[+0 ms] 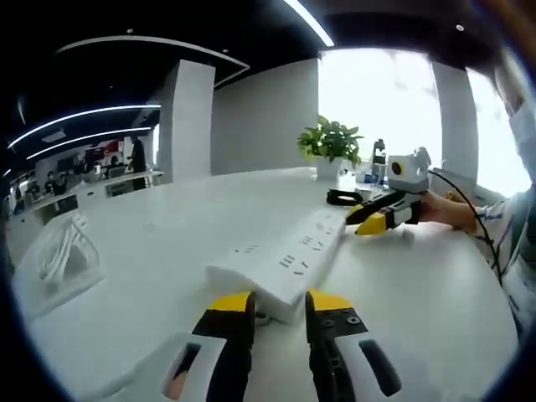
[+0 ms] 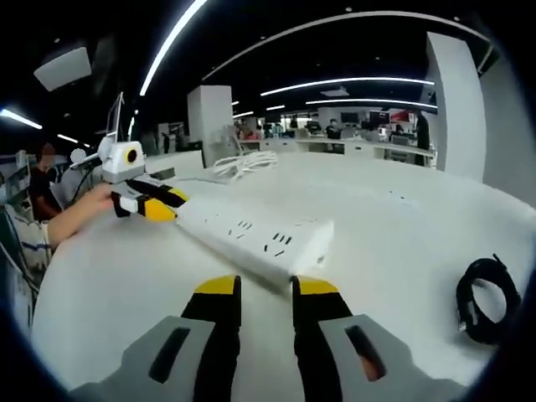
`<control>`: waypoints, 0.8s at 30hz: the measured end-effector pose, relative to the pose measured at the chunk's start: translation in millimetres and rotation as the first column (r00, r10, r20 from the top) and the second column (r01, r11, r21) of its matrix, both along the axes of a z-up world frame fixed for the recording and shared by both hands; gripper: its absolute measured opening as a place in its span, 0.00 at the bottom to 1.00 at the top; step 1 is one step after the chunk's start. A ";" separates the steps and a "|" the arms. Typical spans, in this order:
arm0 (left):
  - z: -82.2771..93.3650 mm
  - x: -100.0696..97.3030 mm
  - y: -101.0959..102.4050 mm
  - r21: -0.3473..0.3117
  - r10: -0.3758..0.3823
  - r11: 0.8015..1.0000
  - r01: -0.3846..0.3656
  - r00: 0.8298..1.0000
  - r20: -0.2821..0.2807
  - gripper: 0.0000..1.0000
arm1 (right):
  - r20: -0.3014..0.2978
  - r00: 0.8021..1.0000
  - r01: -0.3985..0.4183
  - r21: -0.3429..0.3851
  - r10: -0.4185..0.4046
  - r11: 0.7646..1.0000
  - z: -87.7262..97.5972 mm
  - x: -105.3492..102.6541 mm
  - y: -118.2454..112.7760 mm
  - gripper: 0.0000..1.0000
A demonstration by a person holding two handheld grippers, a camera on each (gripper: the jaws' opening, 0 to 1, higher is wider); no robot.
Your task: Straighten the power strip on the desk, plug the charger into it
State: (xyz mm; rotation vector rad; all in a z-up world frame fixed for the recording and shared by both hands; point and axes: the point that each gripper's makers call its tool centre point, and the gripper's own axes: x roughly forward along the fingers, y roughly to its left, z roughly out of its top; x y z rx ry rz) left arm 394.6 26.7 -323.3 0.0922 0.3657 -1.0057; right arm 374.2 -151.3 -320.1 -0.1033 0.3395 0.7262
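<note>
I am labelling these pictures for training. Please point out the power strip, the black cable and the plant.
power strip [image 1: 285,260]: left gripper view, on its top face with the sockets.
black cable [image 2: 484,300]: right gripper view, on the coiled loop lying on the desk.
plant [image 1: 331,140]: left gripper view, on its green leaves.

One power strip [image 1: 285,255], one black cable coil [image 2: 484,300], one plant [image 1: 332,141], two claws [image 1: 279,308].
</note>
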 end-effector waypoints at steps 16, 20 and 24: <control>0.9 -19.7 -19.2 0.006 -0.069 0.998 0.069 0.998 0.001 0.23 | 0.002 0.996 0.086 -0.010 -0.086 0.996 -1.9 -31.2 -15.4 0.24; 0.4 -23.2 -22.4 0.007 -0.077 0.997 0.077 0.997 0.001 0.23 | 0.003 0.995 0.096 -0.012 -0.095 0.995 -2.0 -35.9 -17.2 0.24; 0.4 -25.4 -24.4 0.013 -0.081 0.997 0.081 0.997 0.004 0.23 | 0.005 0.995 0.101 -0.020 -0.101 0.995 -1.9 -40.0 -18.8 0.24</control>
